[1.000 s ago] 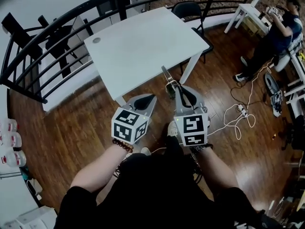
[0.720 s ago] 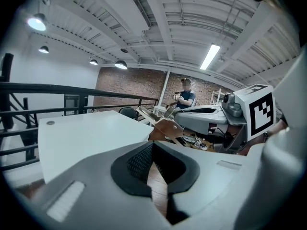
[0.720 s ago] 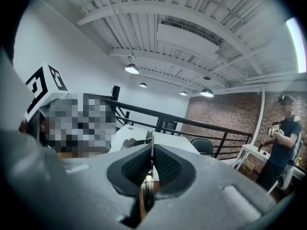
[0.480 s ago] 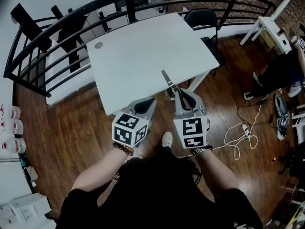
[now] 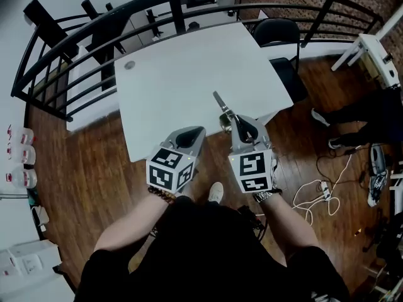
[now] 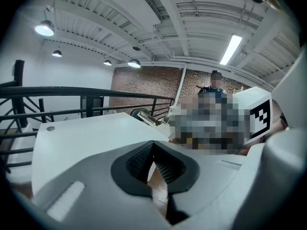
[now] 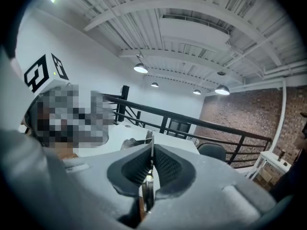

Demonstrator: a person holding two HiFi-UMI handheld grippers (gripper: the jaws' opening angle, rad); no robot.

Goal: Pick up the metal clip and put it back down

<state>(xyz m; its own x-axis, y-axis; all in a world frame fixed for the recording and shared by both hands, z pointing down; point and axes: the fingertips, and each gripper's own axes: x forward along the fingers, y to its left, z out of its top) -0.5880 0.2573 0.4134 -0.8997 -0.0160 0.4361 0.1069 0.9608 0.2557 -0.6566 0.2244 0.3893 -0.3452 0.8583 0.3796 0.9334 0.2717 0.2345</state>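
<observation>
Head view is showing both grippers hanging low in the centre of the frame, at the near edge of the white table [image 5: 182,68]. The right gripper [image 5: 234,119] is pinching the metal clip [image 5: 221,102], which is pointing toward the upper left over the tabletop; whether it is touching the surface I cannot tell. Right gripper view is adding the close detail, with the ribbed pads clamping the thin clip edge-on. Left gripper view is settling what the head view is leaving unclear: the left gripper [image 6: 153,146] is keeping its pads pressed together, with nothing between them.
</observation>
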